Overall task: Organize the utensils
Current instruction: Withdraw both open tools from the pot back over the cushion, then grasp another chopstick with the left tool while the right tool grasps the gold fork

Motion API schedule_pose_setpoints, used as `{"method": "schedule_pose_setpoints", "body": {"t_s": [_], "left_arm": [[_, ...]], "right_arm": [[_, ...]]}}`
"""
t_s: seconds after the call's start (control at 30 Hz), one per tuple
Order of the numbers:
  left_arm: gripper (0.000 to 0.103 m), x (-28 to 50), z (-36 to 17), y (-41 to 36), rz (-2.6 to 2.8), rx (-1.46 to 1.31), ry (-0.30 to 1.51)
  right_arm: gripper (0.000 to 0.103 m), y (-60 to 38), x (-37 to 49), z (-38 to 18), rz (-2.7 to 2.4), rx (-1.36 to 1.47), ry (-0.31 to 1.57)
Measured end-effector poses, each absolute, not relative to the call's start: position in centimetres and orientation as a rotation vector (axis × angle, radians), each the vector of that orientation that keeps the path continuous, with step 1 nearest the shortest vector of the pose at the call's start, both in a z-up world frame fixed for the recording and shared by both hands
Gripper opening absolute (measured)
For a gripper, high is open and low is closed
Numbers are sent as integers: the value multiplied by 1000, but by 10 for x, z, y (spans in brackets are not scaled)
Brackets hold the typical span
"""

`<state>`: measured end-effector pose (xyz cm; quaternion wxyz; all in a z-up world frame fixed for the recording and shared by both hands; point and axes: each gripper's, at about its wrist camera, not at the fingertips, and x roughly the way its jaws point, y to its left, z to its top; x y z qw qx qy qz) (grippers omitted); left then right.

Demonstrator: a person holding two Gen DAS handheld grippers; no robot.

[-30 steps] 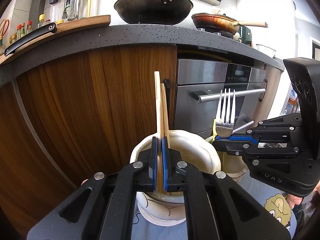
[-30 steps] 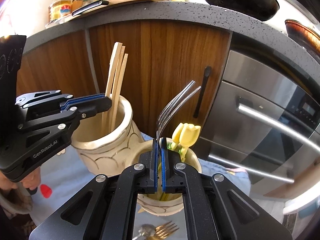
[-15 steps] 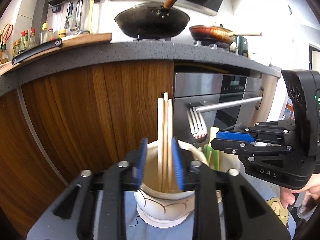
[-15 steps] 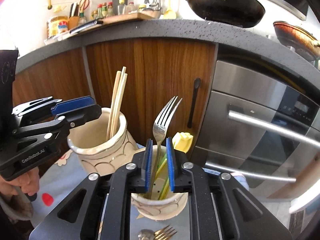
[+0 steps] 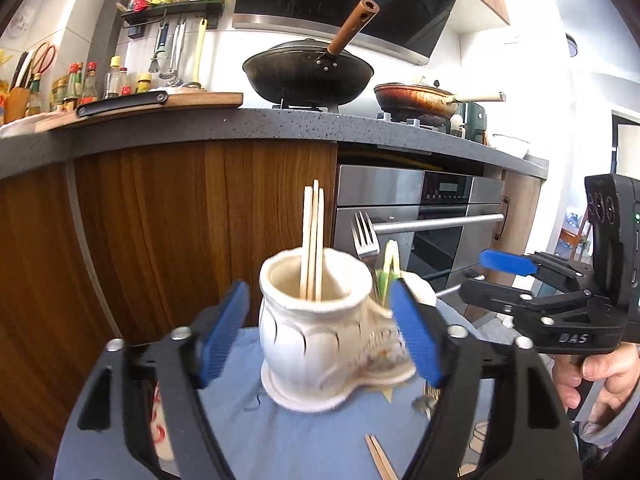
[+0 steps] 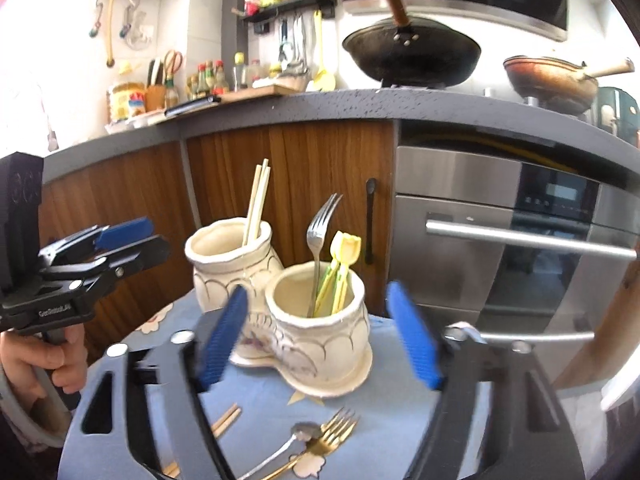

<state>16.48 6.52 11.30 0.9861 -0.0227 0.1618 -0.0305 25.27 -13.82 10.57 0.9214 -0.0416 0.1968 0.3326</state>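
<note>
Two joined cream ceramic pots stand on a blue cloth. The left pot holds wooden chopsticks. In the right pot stand a silver fork and yellow-green utensils. My left gripper is still opening, its blue pads wide either side of the left pot and touching nothing. The jaws of my right gripper are opening too, apart from the right pot and empty. On the cloth in front lie a gold fork, a silver spoon and loose chopsticks.
Behind the small table are wooden cabinet doors, a steel oven with a bar handle, and a dark counter with a wok and pan. A hand holds each gripper at the frame edges.
Both grippers let go: the left released the chopsticks into the left pot, the right released the fork into the right pot. Both jaws spread wide and pulled back from the pots.
</note>
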Motion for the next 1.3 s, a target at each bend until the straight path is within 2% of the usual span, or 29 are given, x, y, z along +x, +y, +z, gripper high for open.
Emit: {"method": "schedule_pose_setpoints", "body": {"t_s": [0.17,0.67,0.77,1.1,1.3], "left_arm": [[88,145,89,61,-60,-51,362],[88,119,12,51,-63,-71,667],[86,116,2,41,-82,-42,724],[69,114,-15,23,-86,5,816],[67,115,-20,26,-72,1,825]], "right_arm": [[91,-154,237,87,661,-54,427],[94,-177,217,28,636,27,613],[94,-176,213,22,636,0,630],[94,-175,208,11,643,-36,672],[94,-177,211,9,655,-14,685]]}}
